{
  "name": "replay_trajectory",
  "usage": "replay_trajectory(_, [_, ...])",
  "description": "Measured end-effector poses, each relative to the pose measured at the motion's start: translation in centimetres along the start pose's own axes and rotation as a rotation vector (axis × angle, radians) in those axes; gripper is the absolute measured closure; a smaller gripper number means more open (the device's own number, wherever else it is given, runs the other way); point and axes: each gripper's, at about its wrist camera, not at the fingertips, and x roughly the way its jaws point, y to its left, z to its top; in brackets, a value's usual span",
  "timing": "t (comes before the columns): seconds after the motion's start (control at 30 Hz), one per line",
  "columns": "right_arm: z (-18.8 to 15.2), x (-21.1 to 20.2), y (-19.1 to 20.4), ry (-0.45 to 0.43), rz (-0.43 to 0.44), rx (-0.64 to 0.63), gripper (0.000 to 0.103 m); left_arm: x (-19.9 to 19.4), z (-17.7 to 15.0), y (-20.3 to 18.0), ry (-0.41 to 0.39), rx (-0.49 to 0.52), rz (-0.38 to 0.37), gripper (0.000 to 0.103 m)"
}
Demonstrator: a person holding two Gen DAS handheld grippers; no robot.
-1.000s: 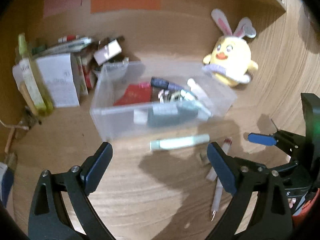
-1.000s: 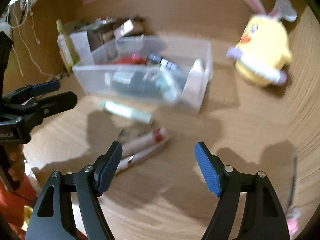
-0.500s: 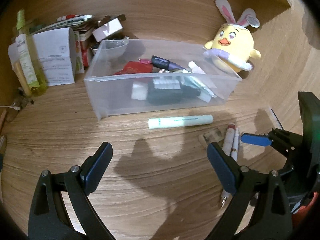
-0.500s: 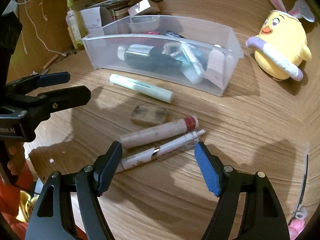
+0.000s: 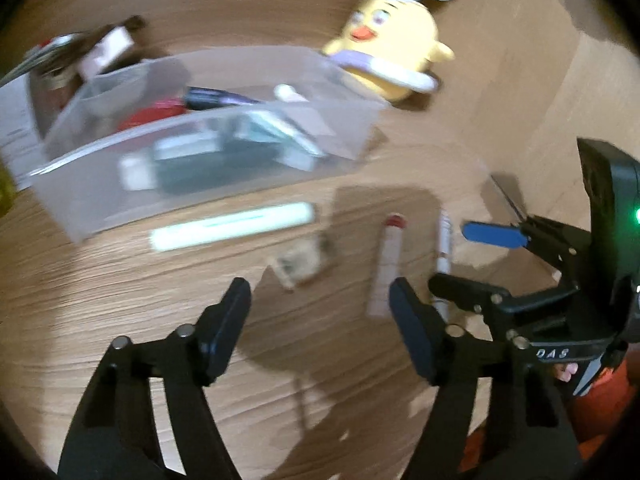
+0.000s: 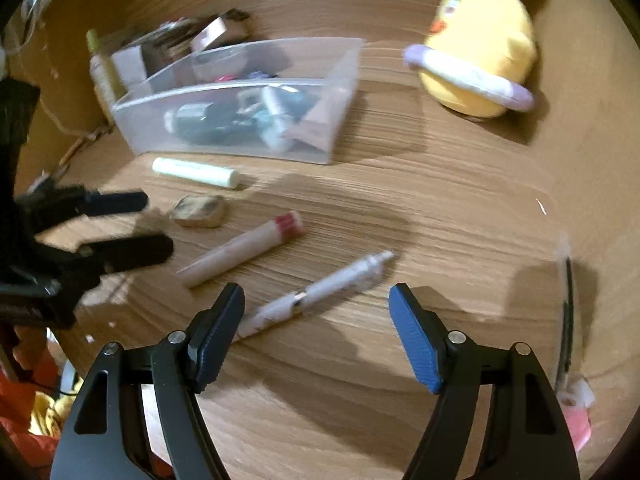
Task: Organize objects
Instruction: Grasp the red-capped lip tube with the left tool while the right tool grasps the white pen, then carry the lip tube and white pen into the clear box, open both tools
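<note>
A wood-grain tabletop (image 6: pixel 460 208) with fine parallel lines carries a translucent, frosted plastic bin (image 6: pixel 240 120) of oblong shape, already holding a jumble of small items: a dark bottle, white tubes and something red, all blurred. In front of the bin, loose on the wood, lies a pale mint-green cylindrical tube (image 6: pixel 196 172), smooth and matte, parallel to the bin's long wall. Just beside it sits a small, grubby, rounded-rectangular eraser-like block (image 6: pixel 198 211). Nearer the cameras lie a chalky white stick with a red band at one end (image 6: pixel 240 252) and a slim white pen with a metal ring at its middle (image 6: pixel 316 292) — the two lie apart, roughly parallel. The left gripper (image 5: pixel 320 330), black with dark pads, hovers over bare wood short of the block and the red-banded stick; its jaws are closing with nothing between them. The right gripper (image 6: pixel 316 336), with ribbed blue pads, stands with its jaws apart over the lower end of the pen, not touching it. A plush yellow chick with rabbit ears and a lilac-and-white ring (image 6: pixel 480 44) sits well apart, beyond the bin's right end. Cardboard boxes and a pale bottle (image 6: pixel 104 72) crowd behind the bin.
</note>
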Motion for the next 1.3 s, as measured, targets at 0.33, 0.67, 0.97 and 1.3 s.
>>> replay_trajectory(0.33, [-0.2,-0.5,-2.0,-0.018,0.048,0.114,0.043,3.2,1.0,-4.6,0.085,0.155,0.014,0.063])
replay_trajectory(0.67, [1.3,1.3,0.6,-0.012,0.071,0.002,0.078,1.8,-0.3,-3.1,0.074,0.14,0.046,0.089])
replay_trajectory(0.97, [2.0,2.1,3.4,-0.003,0.061,-0.111,0.085,-0.1,-2.1,-1.5,0.079,0.109,0.066,0.088])
replay_trajectory(1.3, [0.6,1.3,3.2,-0.031,0.012,-0.106,0.09,1.2,-1.2,-2.3,0.033,0.139,0.092,0.089])
